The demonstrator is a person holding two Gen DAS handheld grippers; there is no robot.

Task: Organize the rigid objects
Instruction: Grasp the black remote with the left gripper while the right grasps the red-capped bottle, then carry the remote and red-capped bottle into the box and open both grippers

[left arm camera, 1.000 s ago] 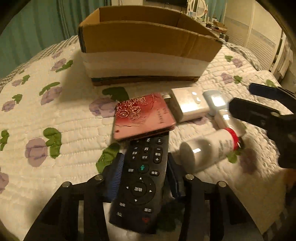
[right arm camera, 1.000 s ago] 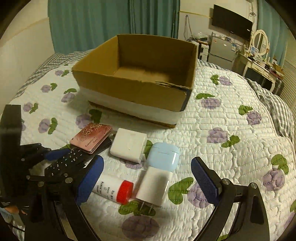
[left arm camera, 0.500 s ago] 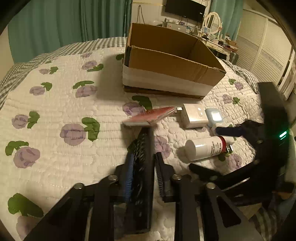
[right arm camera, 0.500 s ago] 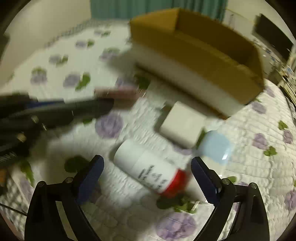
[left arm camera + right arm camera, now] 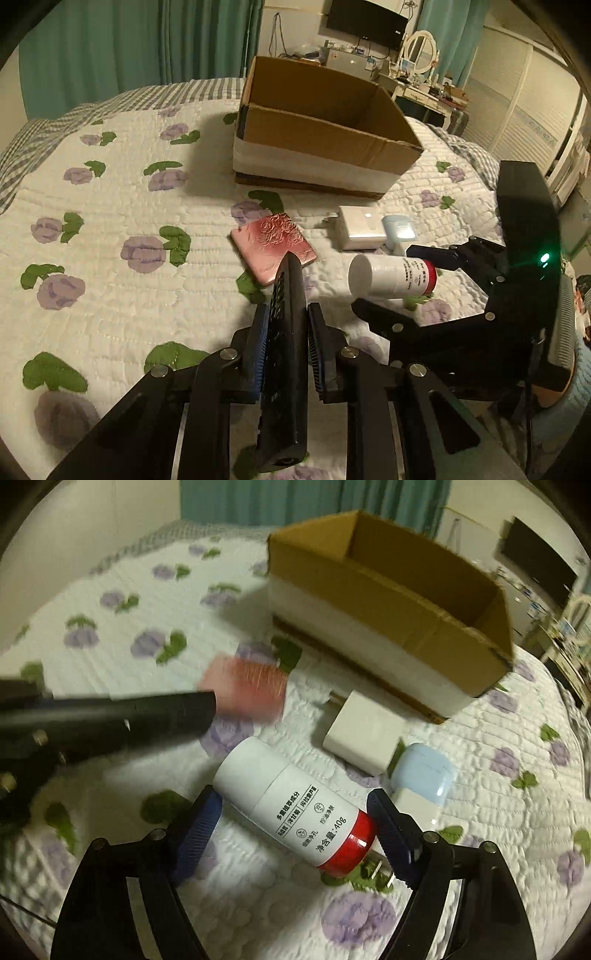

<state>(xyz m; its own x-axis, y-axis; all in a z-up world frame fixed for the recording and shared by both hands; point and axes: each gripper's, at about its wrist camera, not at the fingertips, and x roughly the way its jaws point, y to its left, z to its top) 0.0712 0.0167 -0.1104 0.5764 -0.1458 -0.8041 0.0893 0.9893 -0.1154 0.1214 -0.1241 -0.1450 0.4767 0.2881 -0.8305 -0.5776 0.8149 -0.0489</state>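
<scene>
A: What does the left tool (image 5: 284, 347) have?

B: It is clenched on the black remote control (image 5: 286, 354), turned on edge, its long axis running straight ahead along the fingers. It is held clear above the bed quilt (image 5: 122, 206). The open cardboard box (image 5: 325, 136) sits well ahead and a little to the right of it.

A: And the right tool (image 5: 291, 834)?

B: Spread wide, gripping nothing. The white bottle with the red cap (image 5: 295, 812) lies on the quilt right between its blue pads (image 5: 195, 830), apart from both as far as I can tell. The bottle's long axis runs slantwise across the gap, cap toward the right pad, white end ahead and left.

A: So which tool takes the bottle?

B: The right one, I'd judge; it straddles it already. Closing would likely catch it askew.

A: Beyond that?

B: The white charger (image 5: 364, 734) and pale blue earbud case (image 5: 421, 771) lie just ahead-right, with the box farther on.
</scene>
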